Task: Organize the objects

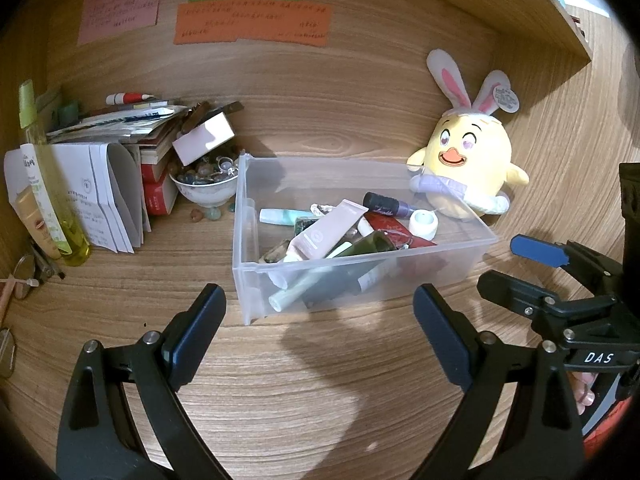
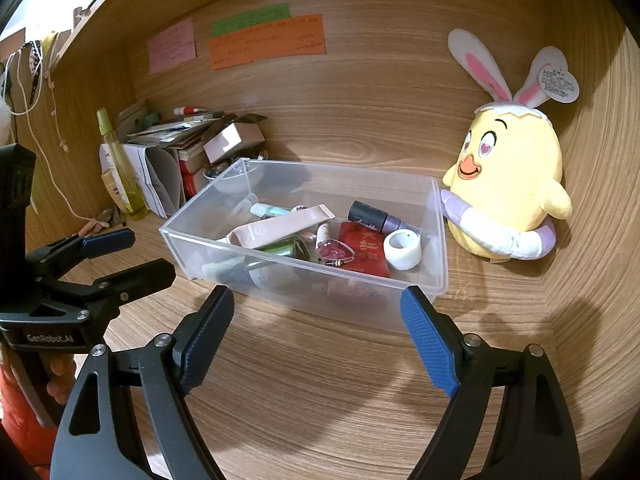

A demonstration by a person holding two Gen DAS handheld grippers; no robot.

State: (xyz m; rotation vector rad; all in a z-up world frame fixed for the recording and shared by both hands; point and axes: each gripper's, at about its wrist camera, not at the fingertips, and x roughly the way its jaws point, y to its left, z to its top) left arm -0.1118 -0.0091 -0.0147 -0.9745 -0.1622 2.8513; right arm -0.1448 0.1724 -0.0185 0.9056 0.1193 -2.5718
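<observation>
A clear plastic bin (image 1: 248, 280) (image 2: 436, 240) stands on the wooden desk, holding several cosmetics. Among them are a pink tube (image 1: 328, 232) (image 2: 280, 228), a dark purple-tinted bottle (image 1: 384, 202) (image 2: 372, 216), a white tape roll (image 1: 423, 222) (image 2: 402, 248) and a red packet (image 2: 364, 256). My left gripper (image 1: 320, 294) (image 2: 146, 256) hovers open just before the bin's near left corner, nothing between its fingers. To its right, my right gripper (image 2: 318, 296) (image 1: 506, 266) is open too, facing the bin's near wall and holding nothing.
A yellow chick plush with rabbit ears (image 1: 468, 160) (image 2: 508, 184) leans right of the bin. Left of it are a bowl of stones (image 1: 204, 184), piled books and papers (image 1: 132, 128), a green spray bottle (image 1: 44, 168) and glasses (image 1: 22, 276). Sticky notes (image 1: 252, 24) hang on the back wall.
</observation>
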